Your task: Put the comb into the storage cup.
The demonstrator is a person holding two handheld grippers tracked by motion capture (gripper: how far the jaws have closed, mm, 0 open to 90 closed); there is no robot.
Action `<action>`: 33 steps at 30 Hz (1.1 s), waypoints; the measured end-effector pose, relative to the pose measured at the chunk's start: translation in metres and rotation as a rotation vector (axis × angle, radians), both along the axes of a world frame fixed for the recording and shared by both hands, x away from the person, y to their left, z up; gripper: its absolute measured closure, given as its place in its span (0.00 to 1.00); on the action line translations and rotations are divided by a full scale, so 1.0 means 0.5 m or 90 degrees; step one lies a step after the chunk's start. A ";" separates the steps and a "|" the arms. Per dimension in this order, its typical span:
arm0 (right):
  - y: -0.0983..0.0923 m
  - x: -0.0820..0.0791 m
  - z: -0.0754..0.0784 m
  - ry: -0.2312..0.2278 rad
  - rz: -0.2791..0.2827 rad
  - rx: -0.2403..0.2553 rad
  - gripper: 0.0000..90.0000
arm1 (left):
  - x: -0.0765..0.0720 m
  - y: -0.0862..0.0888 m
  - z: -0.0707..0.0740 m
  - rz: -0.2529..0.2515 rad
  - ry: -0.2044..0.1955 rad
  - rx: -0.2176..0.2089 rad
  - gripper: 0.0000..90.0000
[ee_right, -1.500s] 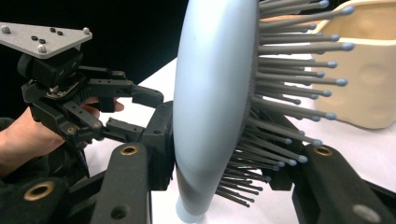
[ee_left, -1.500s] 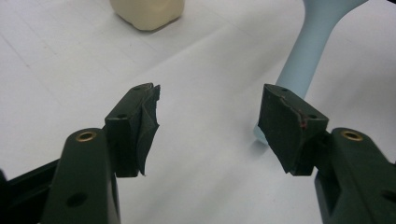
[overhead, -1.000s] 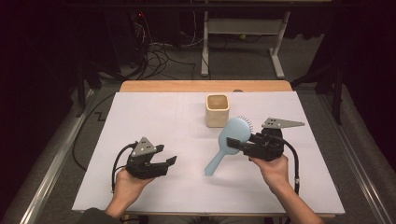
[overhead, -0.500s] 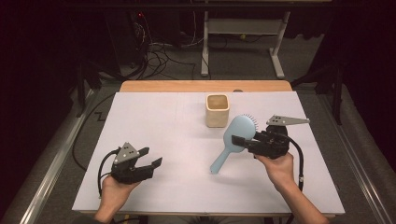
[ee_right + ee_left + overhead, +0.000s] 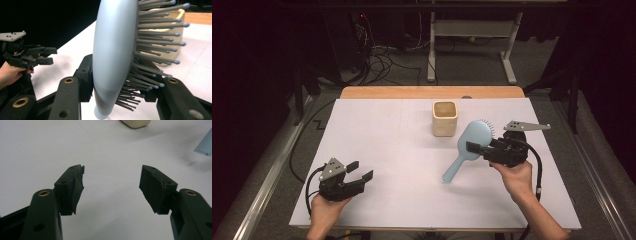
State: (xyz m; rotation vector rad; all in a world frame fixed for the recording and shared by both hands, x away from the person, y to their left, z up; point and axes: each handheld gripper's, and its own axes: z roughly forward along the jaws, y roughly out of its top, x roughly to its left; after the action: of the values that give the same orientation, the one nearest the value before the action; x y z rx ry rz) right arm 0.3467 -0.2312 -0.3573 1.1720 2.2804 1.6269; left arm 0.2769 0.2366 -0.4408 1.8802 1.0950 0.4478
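On the left of the high view I am holding the left gripper (image 5: 359, 170) low over the near left corner of the desk (image 5: 392, 135), which is covered in a white sheet. Its fingers (image 5: 72, 187) are standing released and spread wide, and in the left gripper view I am seeing bare white surface between them and nothing touching either one. My left hand (image 5: 326, 207) is wrapping around the body of that gripper from below.

Moving toward the middle, a cream square cup (image 5: 445, 118) is standing upright on the far half of the desk, well apart from the left gripper and just beside the head of the brush.

To the right of it I am carrying the light blue hairbrush (image 5: 467, 147) in the right gripper (image 5: 472, 148). The fingers (image 5: 85, 75) are grasping the brush where the head narrows into the handle, one pressing on its smooth back and the other sitting among the bristles. The brush is tilting, with the head pointing toward the far right near the cup and the handle slanting down toward the near left, its tip close to the sheet; I cannot tell whether it is touching. My right hand (image 5: 514, 177) is gripping the tool from the near side.
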 end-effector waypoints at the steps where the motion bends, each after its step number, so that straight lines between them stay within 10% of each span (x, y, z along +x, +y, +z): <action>1: -0.002 0.001 0.001 0.001 -0.002 0.000 0.61 | -0.001 0.003 -0.004 0.003 0.000 -0.003 0.40; 33: -0.041 0.057 0.044 -0.005 -0.064 0.009 0.61 | -0.006 0.016 -0.054 0.023 0.024 -0.016 0.40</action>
State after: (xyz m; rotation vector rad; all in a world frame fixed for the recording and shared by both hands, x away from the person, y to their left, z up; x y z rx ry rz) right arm 0.3751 -0.2516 -0.3354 1.2590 2.1710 1.6119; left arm 0.2738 0.2446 -0.4678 1.8560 1.1564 0.4178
